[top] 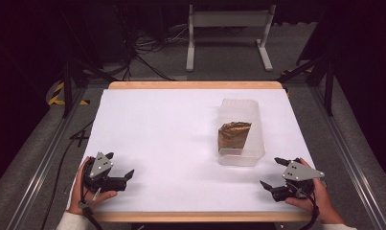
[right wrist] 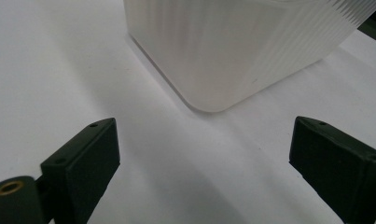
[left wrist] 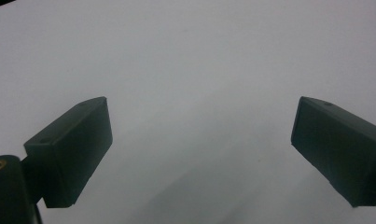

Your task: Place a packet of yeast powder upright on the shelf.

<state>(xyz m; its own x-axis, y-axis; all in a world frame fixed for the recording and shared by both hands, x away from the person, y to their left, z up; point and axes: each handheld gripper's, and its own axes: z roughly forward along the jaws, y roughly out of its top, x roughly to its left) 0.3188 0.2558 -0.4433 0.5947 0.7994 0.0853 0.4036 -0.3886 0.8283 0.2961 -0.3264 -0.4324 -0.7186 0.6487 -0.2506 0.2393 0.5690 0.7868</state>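
On the desk [top: 157, 124] both our tools, left [top: 118, 166] and right [top: 273, 173], rest gaping and empty, the bin [top: 242, 158] with its brown packet [top: 232, 134] untouched, so work looks unstarted.

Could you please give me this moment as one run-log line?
left hand-held gripper: open, resting on table | right hand-held gripper: open, near clear container | brown packet: inside container | contact: none
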